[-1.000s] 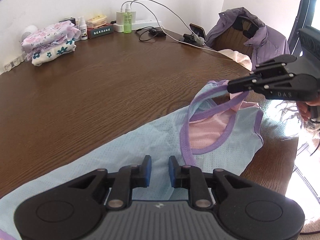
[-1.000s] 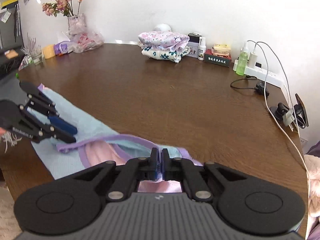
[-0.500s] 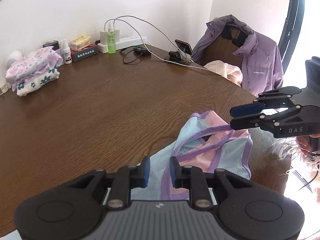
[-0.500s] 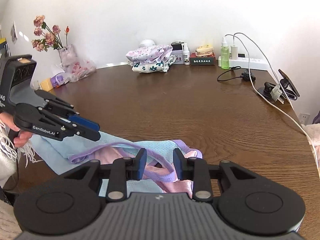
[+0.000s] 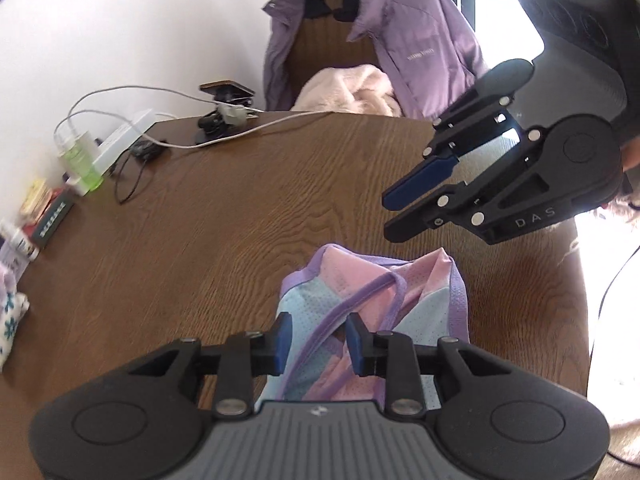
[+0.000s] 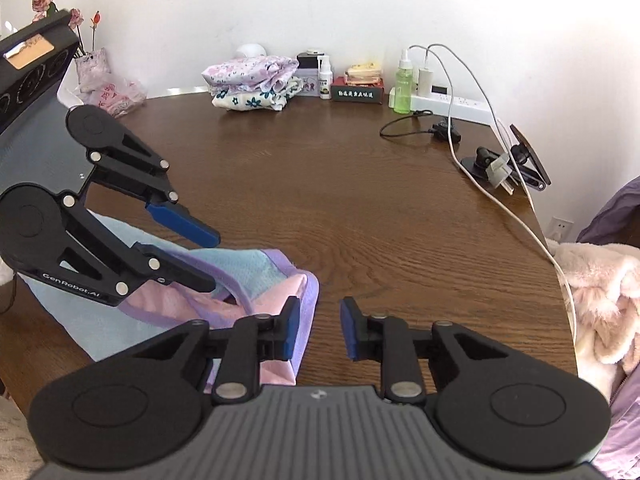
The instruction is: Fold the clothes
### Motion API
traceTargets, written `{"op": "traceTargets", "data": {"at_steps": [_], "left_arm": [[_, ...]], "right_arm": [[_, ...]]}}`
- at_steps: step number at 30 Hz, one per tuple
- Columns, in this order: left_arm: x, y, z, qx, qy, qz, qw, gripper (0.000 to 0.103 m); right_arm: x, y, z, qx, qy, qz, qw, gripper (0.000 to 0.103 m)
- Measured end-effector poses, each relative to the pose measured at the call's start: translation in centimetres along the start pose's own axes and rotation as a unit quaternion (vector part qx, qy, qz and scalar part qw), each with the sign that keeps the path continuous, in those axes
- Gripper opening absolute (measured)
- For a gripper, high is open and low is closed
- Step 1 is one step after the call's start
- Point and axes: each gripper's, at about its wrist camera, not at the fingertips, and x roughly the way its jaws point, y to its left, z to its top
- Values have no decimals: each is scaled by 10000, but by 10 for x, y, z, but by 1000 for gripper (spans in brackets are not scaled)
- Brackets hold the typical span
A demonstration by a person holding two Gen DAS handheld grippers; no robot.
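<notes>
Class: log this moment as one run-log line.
task: fold clothes | left gripper: open, over garment | right gripper: open, empty | garment: bunched on table

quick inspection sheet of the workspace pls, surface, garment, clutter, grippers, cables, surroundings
surface: brown wood-grain table, no spills seen.
job's things: blue, pink and purple garment lies bunched at the near edge; a folded floral stack sits by the wall.
clutter: green bottle, small white spray bottle, dark box, phone stand, flower vase.
grippers: left gripper jaws open over the garment; right gripper jaws open, beside the garment's edge; neither grips cloth.
cables: white cable runs from the power strip off the table's edge; a black cable is looped nearby.
surroundings: white wall; purple jacket on a chair, pink fleece below.
</notes>
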Motion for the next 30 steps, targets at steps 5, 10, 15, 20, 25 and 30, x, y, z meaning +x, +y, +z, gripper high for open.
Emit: {"op": "traceTargets", "data": {"at_steps": [5, 10, 15, 20, 25, 30], "left_arm": [[19, -12, 7, 653, 188, -76, 9977, 27], [14, -9, 7, 685, -37, 49, 9976, 1], [-11, 7, 0, 341, -579, 538, 9963, 1], [-20, 12, 2, 329, -820, 897, 9920, 1], [-17, 11, 5, 352, -996, 887, 9904, 1], [-19, 7, 5, 159, -1171, 521, 9916, 1]], "right_arm": [[2, 8, -1, -300, 191, 316, 9989, 22], [11, 16, -1, -552, 352, 566, 9962, 22], [19, 18, 1, -562, 304, 743, 9952, 22], [29, 19, 13, -519, 202, 960, 9938, 22], [50, 25, 20, -459, 287, 1103, 9924, 22], [58, 19, 18, -211, 234, 1116, 9933, 24]]}}
